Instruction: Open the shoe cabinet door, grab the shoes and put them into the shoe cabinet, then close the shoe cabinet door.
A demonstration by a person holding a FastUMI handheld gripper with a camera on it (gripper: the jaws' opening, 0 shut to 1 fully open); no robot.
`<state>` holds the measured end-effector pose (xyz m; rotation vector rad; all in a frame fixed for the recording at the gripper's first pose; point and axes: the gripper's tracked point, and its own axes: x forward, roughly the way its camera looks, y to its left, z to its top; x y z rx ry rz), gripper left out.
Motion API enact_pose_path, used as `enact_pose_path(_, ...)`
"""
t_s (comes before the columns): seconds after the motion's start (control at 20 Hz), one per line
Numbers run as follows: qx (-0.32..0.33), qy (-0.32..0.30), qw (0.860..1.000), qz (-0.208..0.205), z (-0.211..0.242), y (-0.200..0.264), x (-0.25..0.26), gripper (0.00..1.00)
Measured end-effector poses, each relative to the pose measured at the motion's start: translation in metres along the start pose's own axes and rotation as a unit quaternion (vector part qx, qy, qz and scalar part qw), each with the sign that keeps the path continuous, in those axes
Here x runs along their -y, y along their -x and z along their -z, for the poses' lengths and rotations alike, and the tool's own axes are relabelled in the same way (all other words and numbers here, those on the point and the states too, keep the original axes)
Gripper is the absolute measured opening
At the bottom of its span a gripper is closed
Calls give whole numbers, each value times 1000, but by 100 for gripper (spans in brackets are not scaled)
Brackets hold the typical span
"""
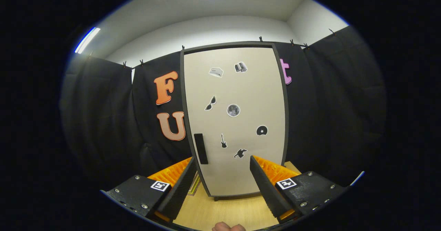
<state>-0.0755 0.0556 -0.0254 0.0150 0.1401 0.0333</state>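
The tall beige sticker-dotted shoe cabinet door (237,120) stands closed at twelve o'clock, beyond the released, empty gripper (224,162).

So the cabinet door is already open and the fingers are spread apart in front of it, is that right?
Not quite. The gripper view shows the cabinet door shut, flush in its dark frame, with its black handle untouched. The rest holds: the gripper has its fingers spread apart in front of the door, holding nothing.

The tongs (224,169) have black ribbed fingers (265,186), orange backing, screwed black mounts and square markers.
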Motion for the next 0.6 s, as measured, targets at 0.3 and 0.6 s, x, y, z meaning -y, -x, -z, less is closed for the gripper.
enact_pose_path(0.3,18,9,1000,-17,-15,62,16,97)
enact_pose_path(0.6,47,14,998,-38,-36,110,25,97)
